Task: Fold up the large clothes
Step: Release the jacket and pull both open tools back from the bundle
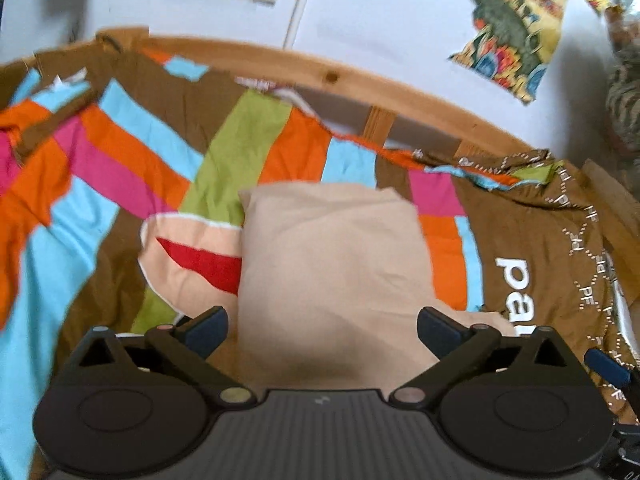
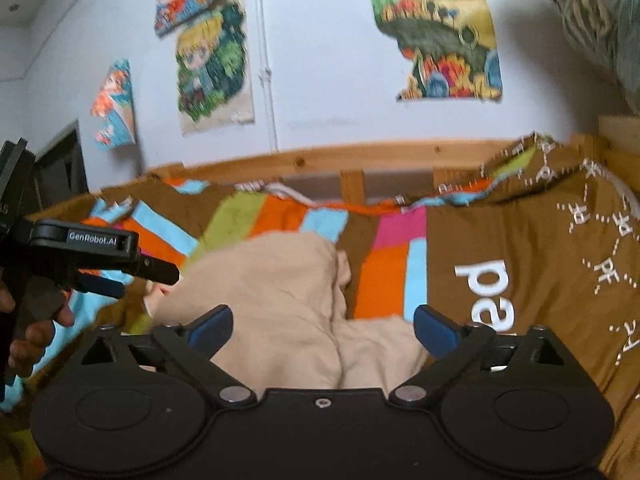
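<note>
"GenRobot.AI" on the left hand-held gripper [image 2: 132,276]; white upside-down "pa" on the brown bedspread [image 2: 520,240]

Both views are taken from close above the striped bedspread [image 1: 100,208] [image 2: 384,276] — each aimed towards the wooden bed rail [image 1: 400,80] [image 2: 320,158] — the beige folded garment [image 1: 332,260] [image 2: 276,292] is shared.

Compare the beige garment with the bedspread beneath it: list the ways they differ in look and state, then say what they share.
1. The beige garment is one plain colour; the bedspread has orange, blue, pink, green and brown patches plus white lettering.
2. The garment is folded into a compact bundle; the bedspread lies spread across the bed.
3. The garment covers only a small part of the bedspread.

Both are soft, creased fabric.
</note>
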A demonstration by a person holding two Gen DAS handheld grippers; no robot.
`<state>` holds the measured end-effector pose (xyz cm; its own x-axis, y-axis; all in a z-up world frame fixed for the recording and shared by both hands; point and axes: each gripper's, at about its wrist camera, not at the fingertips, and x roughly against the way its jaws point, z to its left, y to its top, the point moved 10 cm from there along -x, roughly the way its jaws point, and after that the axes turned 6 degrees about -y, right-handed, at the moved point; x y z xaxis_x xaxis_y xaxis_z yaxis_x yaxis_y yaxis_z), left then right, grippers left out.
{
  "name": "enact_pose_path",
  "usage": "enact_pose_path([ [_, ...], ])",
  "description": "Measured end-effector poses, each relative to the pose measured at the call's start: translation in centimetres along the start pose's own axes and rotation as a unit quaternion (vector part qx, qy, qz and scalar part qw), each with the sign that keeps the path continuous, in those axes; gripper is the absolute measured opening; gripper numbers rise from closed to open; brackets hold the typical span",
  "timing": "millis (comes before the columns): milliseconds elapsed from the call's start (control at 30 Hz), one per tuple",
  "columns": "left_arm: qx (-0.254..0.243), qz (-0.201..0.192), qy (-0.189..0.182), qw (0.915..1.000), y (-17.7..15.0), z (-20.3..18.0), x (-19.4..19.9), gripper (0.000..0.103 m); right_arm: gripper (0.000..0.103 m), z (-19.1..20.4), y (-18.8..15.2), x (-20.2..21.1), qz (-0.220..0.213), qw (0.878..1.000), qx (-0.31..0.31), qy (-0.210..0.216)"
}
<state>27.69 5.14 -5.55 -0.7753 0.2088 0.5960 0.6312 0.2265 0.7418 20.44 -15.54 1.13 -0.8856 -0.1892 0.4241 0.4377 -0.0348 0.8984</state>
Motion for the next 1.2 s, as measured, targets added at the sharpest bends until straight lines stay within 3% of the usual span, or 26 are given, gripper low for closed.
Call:
enact_pose_path([
  [300, -0.02, -0.055, 0.001, 0.9983, -0.1, -1.8, 8.9, 0.102, 0.102, 1.1, 1.8, 6.2, -0.034, 0.999, -0.032, 0.023],
  [667, -0.038, -0.097, 0.012, 0.9945, -3.9, -3.1, 17.7, 0.102, 0.102, 3.5, 2.1, 12.3, -0.051, 0.998, -0.016, 0.032],
  [1000, -0.058, -0.111, 0.02, 0.9919, -9.8, -2.7, 20.1, 0.102, 0.102, 4.7, -2.4, 15.1, -0.027, 0.999, 0.034, 0.006],
  [1100, -0.087, -0.104, 0.009, 0.9907, -12.2, -2.9, 19.5, 0.102, 0.102, 4.5, -3.8, 15.1, -0.019, 0.999, 0.037, -0.009],
  [1200, -0.082, -0.083, 0.006, 0.9932, -13.3, -2.4, 18.5, 0.102, 0.102, 4.6, -4.9, 14.7, -0.003, 0.999, 0.039, -0.015],
])
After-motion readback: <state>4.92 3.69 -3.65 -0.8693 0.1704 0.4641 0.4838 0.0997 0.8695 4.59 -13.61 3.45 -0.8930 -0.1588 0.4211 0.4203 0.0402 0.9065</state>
